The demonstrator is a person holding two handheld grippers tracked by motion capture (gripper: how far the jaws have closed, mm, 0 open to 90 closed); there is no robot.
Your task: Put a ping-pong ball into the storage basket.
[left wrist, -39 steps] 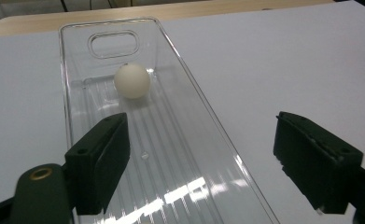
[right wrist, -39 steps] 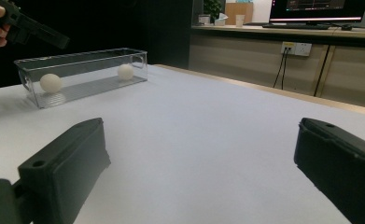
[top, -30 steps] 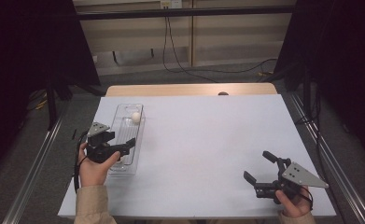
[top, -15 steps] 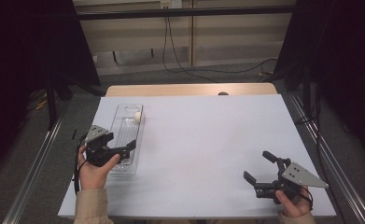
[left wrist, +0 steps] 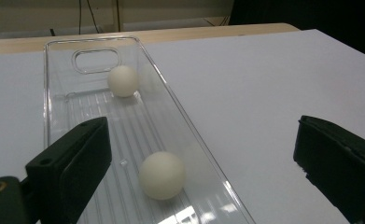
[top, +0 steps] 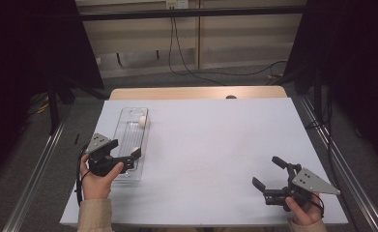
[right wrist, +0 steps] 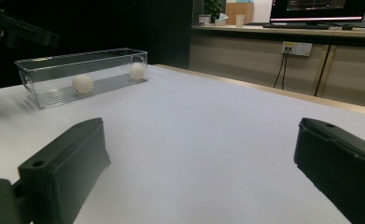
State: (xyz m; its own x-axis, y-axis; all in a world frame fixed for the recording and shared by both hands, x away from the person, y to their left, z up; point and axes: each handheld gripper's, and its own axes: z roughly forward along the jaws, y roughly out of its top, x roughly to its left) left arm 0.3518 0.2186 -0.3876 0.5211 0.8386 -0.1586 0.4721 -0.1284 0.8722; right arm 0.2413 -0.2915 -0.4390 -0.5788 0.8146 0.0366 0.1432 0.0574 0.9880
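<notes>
A clear plastic tray (top: 128, 133) lies lengthwise at the left of the white table. One white ball (top: 142, 121) rests at its far end and a second ball (top: 136, 150) near its front end. My left gripper (top: 126, 150) hovers over the tray's near end; its jaws have just been opening and touch nothing. In the left gripper view the near ball (left wrist: 162, 175) lies on the tray floor (left wrist: 124, 126) below the open left gripper (left wrist: 201, 135), with the far ball (left wrist: 122, 80) beyond. At the front right my right gripper (top: 266, 171) is open and empty.
The right gripper view looks past the right gripper (right wrist: 200, 126) across bare table (right wrist: 208, 107) to the tray (right wrist: 54, 95) and both balls. A wooden strip (top: 196, 93) borders the far edge. Metal rails (top: 36, 169) run along both sides.
The left gripper's jaws have spread wider above the near end of the tray, and the hand has drifted slightly toward the front. The right gripper has kept still.
</notes>
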